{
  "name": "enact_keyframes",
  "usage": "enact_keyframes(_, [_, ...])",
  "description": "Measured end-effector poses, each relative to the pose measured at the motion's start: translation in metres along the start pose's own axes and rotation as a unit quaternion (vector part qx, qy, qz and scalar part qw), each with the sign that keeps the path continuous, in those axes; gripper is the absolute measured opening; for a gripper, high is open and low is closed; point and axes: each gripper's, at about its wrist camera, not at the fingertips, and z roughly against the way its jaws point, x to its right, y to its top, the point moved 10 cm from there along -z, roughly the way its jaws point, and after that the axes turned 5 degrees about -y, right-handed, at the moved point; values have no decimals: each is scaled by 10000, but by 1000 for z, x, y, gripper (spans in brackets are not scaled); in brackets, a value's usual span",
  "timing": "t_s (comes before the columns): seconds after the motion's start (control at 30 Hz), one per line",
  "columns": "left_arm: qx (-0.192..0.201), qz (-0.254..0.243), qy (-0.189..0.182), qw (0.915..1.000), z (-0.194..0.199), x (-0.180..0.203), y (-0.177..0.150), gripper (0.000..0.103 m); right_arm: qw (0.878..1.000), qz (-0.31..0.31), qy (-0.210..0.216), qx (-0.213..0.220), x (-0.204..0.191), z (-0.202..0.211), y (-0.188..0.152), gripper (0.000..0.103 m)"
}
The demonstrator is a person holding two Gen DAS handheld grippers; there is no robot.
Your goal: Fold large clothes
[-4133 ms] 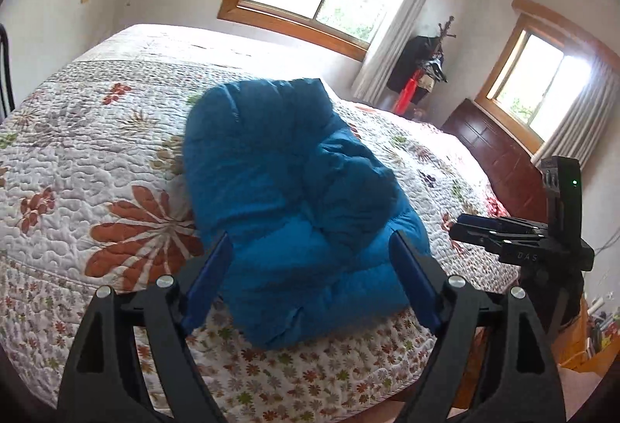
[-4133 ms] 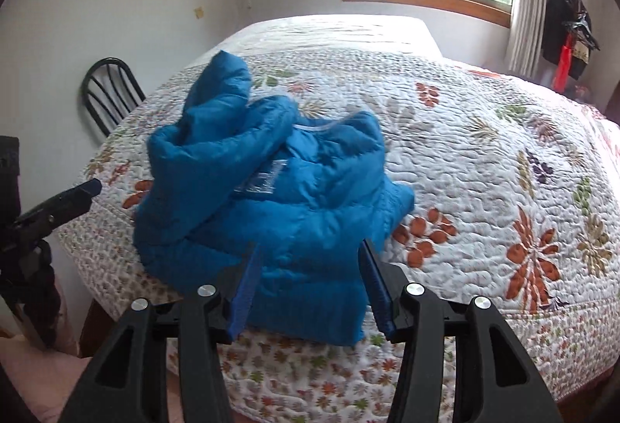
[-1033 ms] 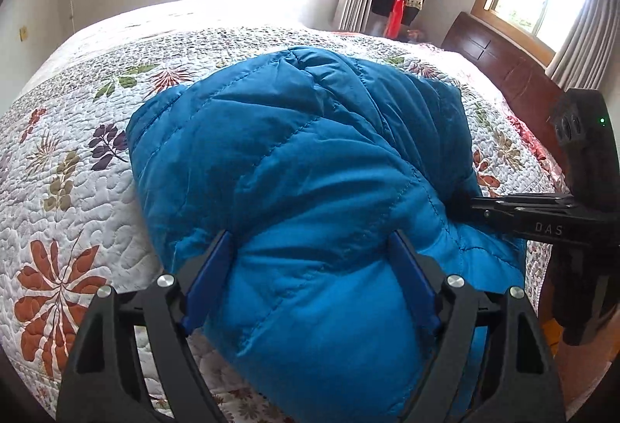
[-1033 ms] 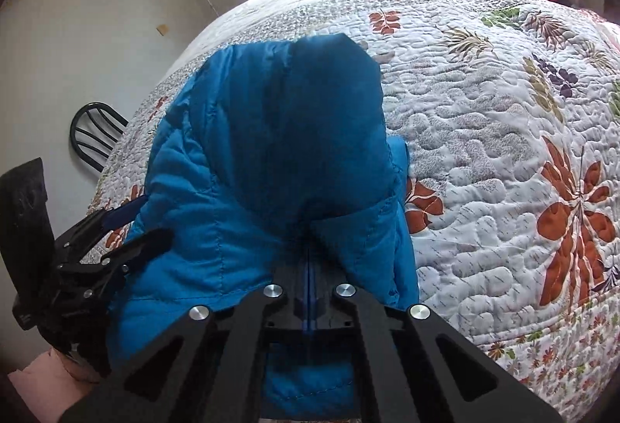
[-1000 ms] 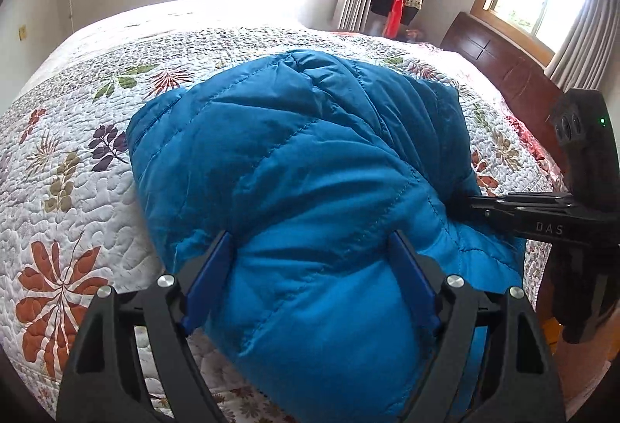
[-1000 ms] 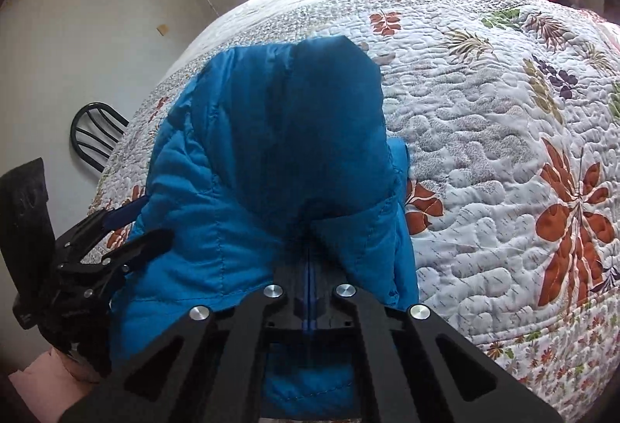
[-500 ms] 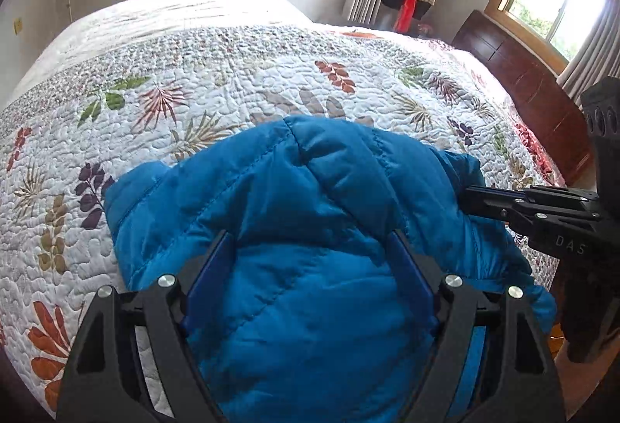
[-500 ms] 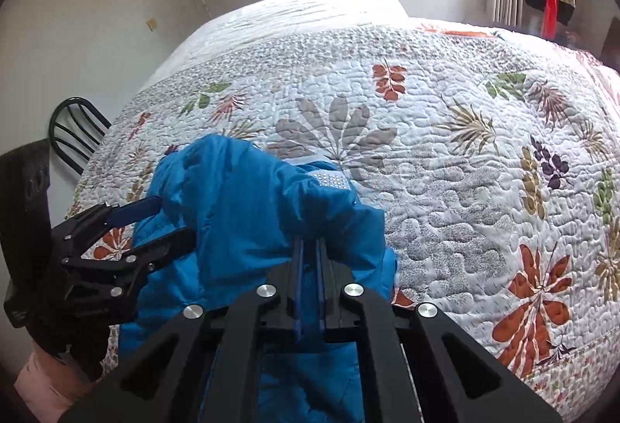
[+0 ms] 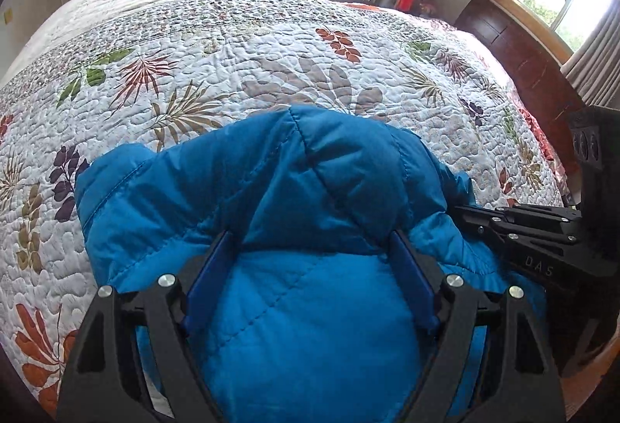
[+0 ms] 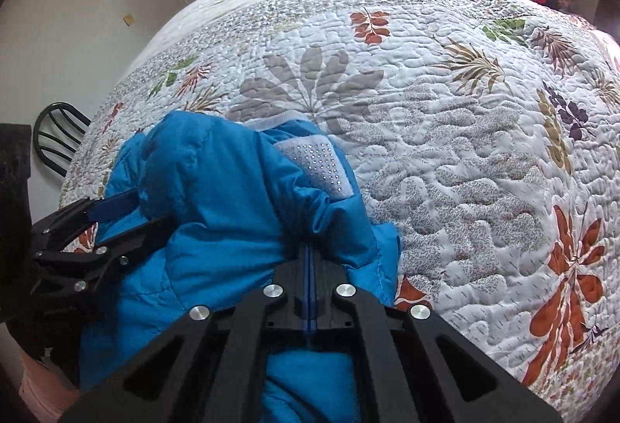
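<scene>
**Blue puffer jacket gripped over a quilted bed**

Nearest, the puffy blue quilted jacket is bunched between the widely spread left gripper; its edge is pinched by the fully closed right gripper. It looks light, soft, slippery; seams seem the best hold. "DAS" is read on the tool. Beyond lies the floral quilted bedspread.

Blue puffer jacket runs off bottom edge in both views; full shape unreadable. Right gripper fingertips buried in jacket folds. Left gripper pad tips sunk into fabric; grip unclear. Black chair half hidden behind bed's edge.
</scene>
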Motion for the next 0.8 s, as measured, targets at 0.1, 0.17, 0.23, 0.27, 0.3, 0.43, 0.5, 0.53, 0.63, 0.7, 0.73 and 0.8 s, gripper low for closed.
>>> enact_keyframes(0.1, [82,181,-75,9998,21,-1,-4,79,9998,37,65,177,-4,25,-2,5])
enact_keyframes(0.17, [177,259,-143,9994,43,-2,-11,79,9993,98,26,353,-8,46,-6,16])
enact_keyframes(0.23, [325,234,-62,9992,65,-8,-23,84,9982,246,-56,551,-12,67,-12,41])
enact_keyframes(0.27, [370,247,24,9990,74,-13,-30,85,9974,291,-149,646,-12,76,-15,58])
enact_keyframes(0.3, [403,286,49,9988,82,-18,-37,86,9967,312,-216,715,-11,83,-16,67])
enact_keyframes(0.43, [417,565,-187,9974,96,-35,-69,90,9991,176,178,341,-7,81,-28,71])
enact_keyframes(0.5, [345,795,-463,9952,93,-40,-82,90,9995,181,193,145,-7,69,-36,70])
enact_keyframes(0.53, [296,934,-704,9927,90,-40,-89,90,9996,195,193,86,-6,64,-41,70])
enact_keyframes(0.63, [139,1312,-1401,9813,79,-35,-104,90,9988,-4,481,-66,-2,52,-52,76])
enact_keyframes(0.7, [49,1447,-1731,9742,70,-31,-109,91,9976,-231,643,-145,5,42,-57,85])
enact_keyframes(0.73, [34,1500,-1867,9709,65,-28,-110,91,9959,-342,801,-234,7,36,-60,86])
enact_keyframes(0.8, [-24,1584,-2079,9652,57,-25,-109,92,9924,-507,1065,-358,7,28,-65,86])
